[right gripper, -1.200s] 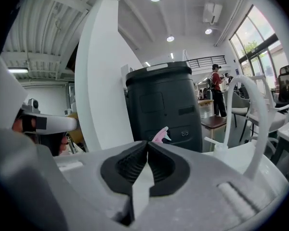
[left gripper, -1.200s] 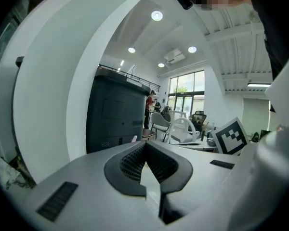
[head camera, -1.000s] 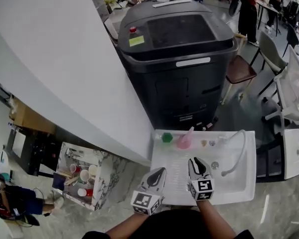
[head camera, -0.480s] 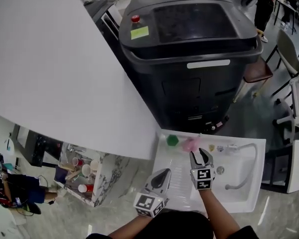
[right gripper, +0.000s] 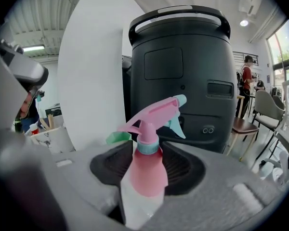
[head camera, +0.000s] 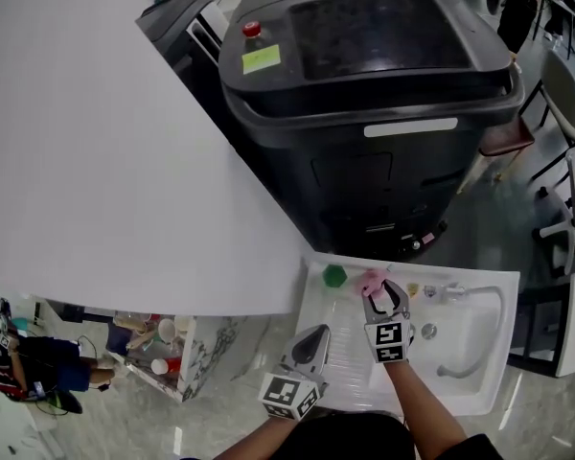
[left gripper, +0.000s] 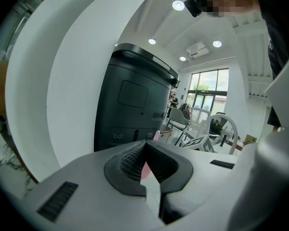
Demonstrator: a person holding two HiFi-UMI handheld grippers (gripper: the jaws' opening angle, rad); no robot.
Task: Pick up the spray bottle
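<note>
White sink (head camera: 481, 397) holds pink spray bottle (right gripper: 147, 172), straddled by right tool (head camera: 385, 295), jaws just spread; left tool (head camera: 315, 335) pressed together.

Left gripper (head camera: 312, 335), jaws together.

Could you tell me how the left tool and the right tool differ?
The right tool has its jaws apart, having just opened, with the pink spray bottle between them; the left tool has its jaws together on nothing. The right tool reaches farther over the sink than the left tool. Both point toward the black machine.
</note>
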